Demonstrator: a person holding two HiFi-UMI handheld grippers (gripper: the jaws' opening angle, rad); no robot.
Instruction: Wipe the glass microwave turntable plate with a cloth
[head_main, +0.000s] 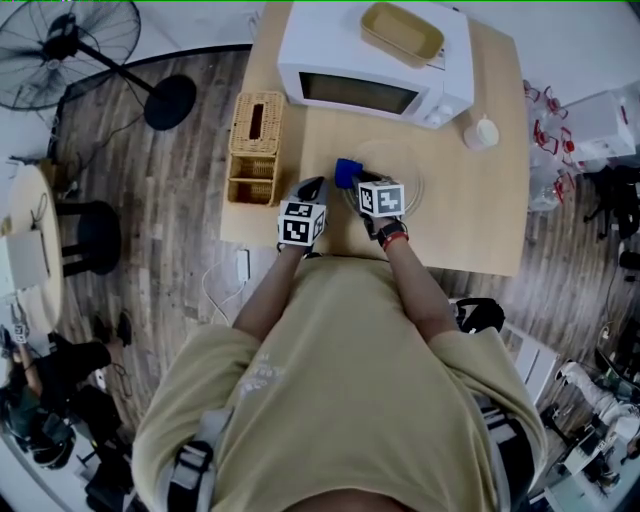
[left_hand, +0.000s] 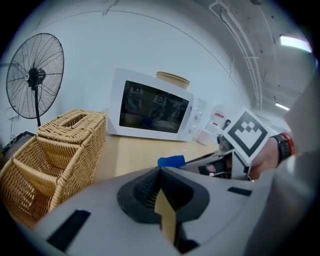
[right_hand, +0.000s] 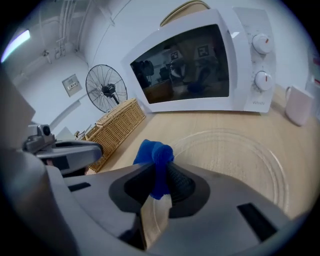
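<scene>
The clear glass turntable plate (right_hand: 235, 160) lies flat on the wooden table (head_main: 480, 220) in front of the white microwave (head_main: 375, 65); it also shows in the head view (head_main: 415, 180). My right gripper (right_hand: 159, 186) is shut on a bunched blue cloth (right_hand: 155, 159), which it holds over the plate's left edge; the cloth (head_main: 347, 172) sticks out ahead of the jaws. My left gripper (left_hand: 161, 197) is shut with nothing between its jaws, just left of the right one, near the table's front edge (head_main: 310, 195).
A wicker tissue box and basket (head_main: 254, 148) stand at the table's left. A white cup (head_main: 481, 132) sits right of the microwave, a tan tray (head_main: 401, 32) on top of it. A standing fan (head_main: 70, 50) and a black stool (head_main: 95, 235) are on the floor to the left.
</scene>
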